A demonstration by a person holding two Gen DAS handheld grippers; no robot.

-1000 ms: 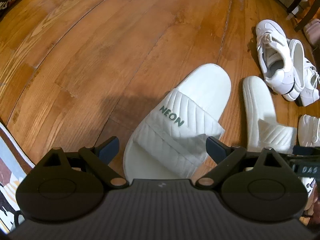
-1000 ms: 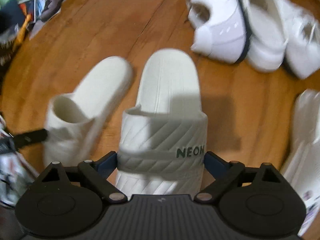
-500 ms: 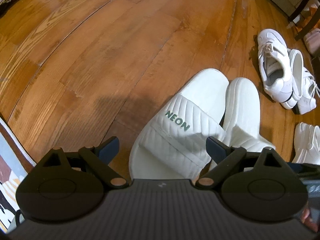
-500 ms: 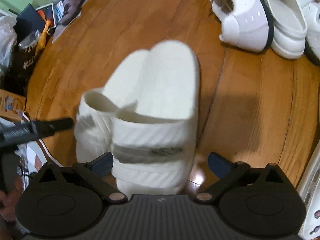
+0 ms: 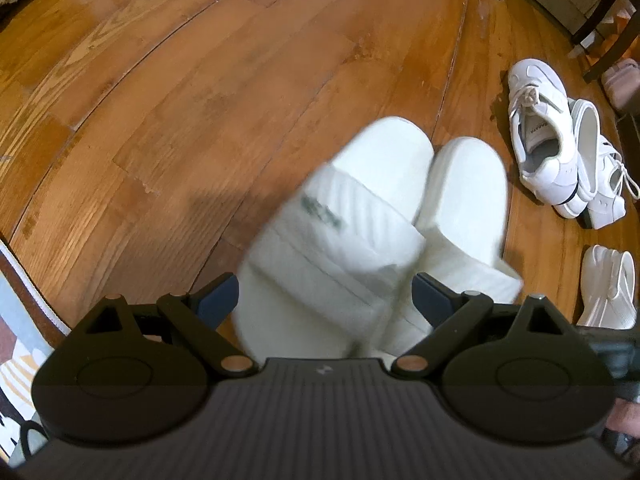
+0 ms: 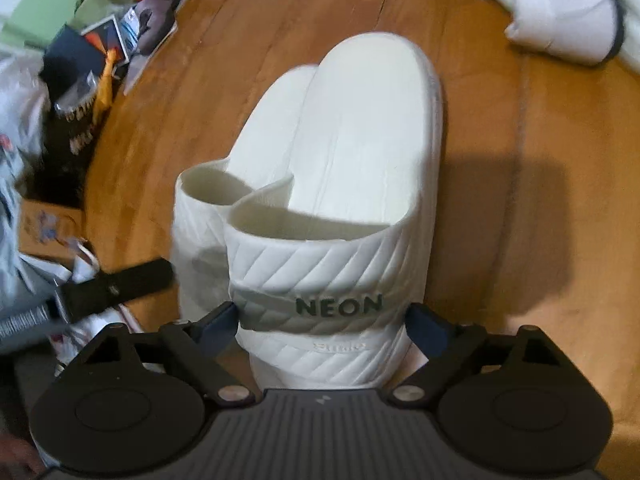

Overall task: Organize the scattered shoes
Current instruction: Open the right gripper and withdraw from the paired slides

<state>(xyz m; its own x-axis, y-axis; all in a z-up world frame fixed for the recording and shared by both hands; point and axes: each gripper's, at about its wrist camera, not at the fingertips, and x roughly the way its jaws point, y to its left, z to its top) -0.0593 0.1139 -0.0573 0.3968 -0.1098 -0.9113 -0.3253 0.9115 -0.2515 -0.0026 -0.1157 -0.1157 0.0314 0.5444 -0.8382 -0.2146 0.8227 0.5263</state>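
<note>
Both claws sit at the bottom of their own views with a white ribbed rubber slide between the blue-tipped fingers. Seen from the right wrist, the right gripper [image 6: 322, 322] has its fingers spread to the width of the strap of the slide printed NEON [image 6: 340, 216], each blue pad right at a side of that strap; whether the pads press it or only flank it cannot be told. That slide fills the centre of the frame, toe pointing to the top, and the second white slide [image 6: 240, 168] lies tight against its left side, partly tucked behind it, the two toes side by side. A black bar of the other tool crosses the lower left of this view. Seen from the left wrist, the left gripper [image 5: 326, 300] is also wide apart, with the blurred left-hand slide [image 5: 340, 236] between its fingers; its right pad sits where the two straps meet, and a firm grasp cannot be confirmed. Its partner [image 5: 464, 208] touches it on the right. Both rest on the orange-brown wooden plank floor [image 5: 200, 100]. At the right edge of the left view lie a pair of white lace-up sneakers [image 5: 560, 156], well apart from the slides, and lower down another white shoe [image 5: 608, 286]. Scattered papers and bags [image 6: 80, 60] clutter the upper left of the right view.
</note>
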